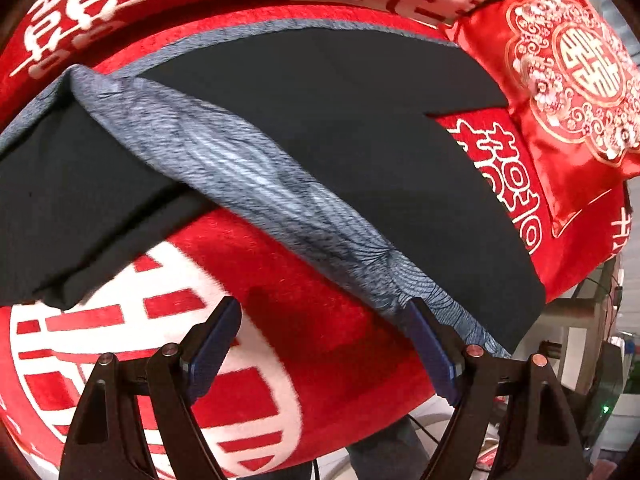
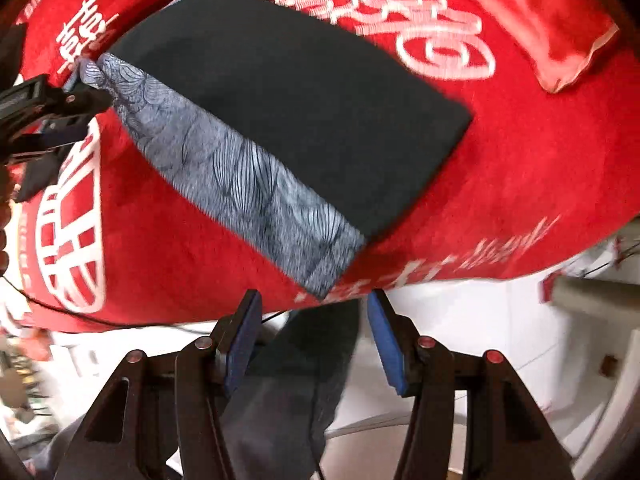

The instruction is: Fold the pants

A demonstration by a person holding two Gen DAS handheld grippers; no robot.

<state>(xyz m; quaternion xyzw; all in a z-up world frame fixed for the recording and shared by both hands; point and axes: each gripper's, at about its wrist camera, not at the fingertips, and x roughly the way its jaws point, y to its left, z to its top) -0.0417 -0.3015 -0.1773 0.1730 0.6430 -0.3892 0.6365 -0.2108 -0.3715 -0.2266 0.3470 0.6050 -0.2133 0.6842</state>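
Note:
Dark pants [image 1: 340,128] with a grey patterned side stripe [image 1: 248,168] lie spread on a red blanket [image 1: 312,340]. My left gripper [image 1: 324,312] is open, its right finger touching the stripe's near end. In the right wrist view the pants [image 2: 304,112] and stripe [image 2: 248,188] run diagonally; my right gripper [image 2: 312,304] is open just below the stripe's corner at the blanket's edge. The left gripper [image 2: 86,98] shows at the far end of the stripe.
A red embroidered cushion [image 1: 568,92] lies at the back right on the blanket, also in the right wrist view [image 2: 532,16]. White characters are printed on the blanket. The bed edge and floor clutter [image 2: 520,340] lie below.

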